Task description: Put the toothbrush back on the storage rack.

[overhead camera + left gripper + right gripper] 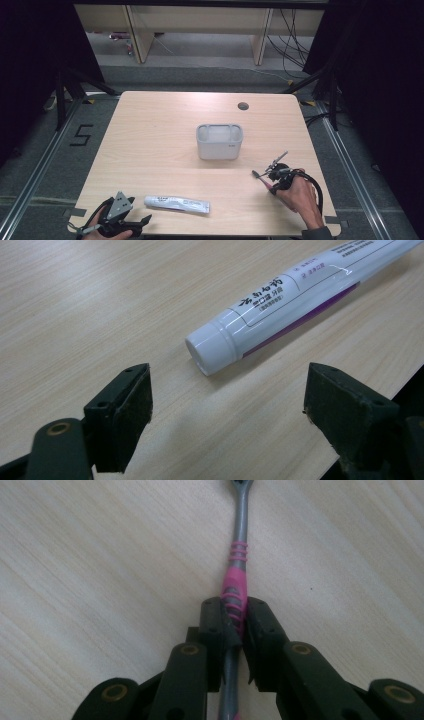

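Right gripper (239,625) clamped on toothbrush (236,587) handle, lower right of table (150,150). Lift level, keeping grip firm. Left gripper (227,405) wide open, empty, beside toothpaste tube (280,305) at lower left.

toothbrush (236,587): 1 | toothpaste tube (177,204): 1 | grey holder cup (219,142): 1 | table (150,145): 1 | grippers: 2
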A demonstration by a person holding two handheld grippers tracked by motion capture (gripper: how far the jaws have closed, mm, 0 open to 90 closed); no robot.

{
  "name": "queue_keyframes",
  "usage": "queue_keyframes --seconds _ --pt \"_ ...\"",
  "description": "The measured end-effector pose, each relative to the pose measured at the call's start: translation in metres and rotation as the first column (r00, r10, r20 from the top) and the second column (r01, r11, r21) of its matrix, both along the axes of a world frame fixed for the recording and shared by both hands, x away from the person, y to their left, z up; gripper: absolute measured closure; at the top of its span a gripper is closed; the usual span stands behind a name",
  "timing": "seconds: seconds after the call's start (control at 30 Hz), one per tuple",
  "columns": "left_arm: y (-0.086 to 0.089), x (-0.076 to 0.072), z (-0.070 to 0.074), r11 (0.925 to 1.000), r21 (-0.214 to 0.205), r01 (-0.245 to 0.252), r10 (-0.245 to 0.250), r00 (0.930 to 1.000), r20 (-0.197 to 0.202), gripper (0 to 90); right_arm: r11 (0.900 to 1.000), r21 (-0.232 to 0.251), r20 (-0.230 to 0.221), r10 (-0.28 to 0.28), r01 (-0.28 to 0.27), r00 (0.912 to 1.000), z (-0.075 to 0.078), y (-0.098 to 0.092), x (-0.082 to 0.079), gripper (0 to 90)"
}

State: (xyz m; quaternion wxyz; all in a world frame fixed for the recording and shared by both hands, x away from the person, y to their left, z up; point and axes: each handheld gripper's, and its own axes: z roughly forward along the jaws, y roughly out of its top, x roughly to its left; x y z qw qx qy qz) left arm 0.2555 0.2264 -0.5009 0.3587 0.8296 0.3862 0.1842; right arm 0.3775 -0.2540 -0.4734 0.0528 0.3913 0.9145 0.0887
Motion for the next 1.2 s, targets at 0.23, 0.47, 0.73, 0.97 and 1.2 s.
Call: queue_keyframes --seconds 0.23,0.47,0.73,0.97,1.2 --pt "-0.001 0.0 -0.001 0.9999 -0.016 0.004 -0.004 1.0 0.0 19.4 0.9991 -0.04 -0.027 0.013 -0.014 0.9995 0.001 0.004 0.002 79.5" --pt "-0.001 0.0 0.0 1.0 -0.005 0.008 -0.008 1.0 0.0 19.5 0.9959 -0.081 -0.04 0.036 -0.039 0.9986 0.001 0.008 0.004 79.9" --pt "0.001 0.0 0.001 0.9996 0.015 0.022 -0.022 0.9997 -0.007 19.6 0.9906 -0.117 -0.049 0.065 -0.071 0.9967 0.0 0.009 0.007 80.4" --pt "0.001 0.001 0.001 0.9991 0.03 0.028 -0.028 0.9996 -0.008 19.6 0.9885 -0.134 -0.053 0.063 -0.069 0.9966 0.003 0.01 0.005 80.8" --pt "-0.001 0.0 0.0 0.9999 -0.009 0.01 -0.01 0.9999 0.003 19.7 0.9873 -0.127 -0.036 0.091 -0.095 0.9952 0.013 0.01 0.007 81.6"
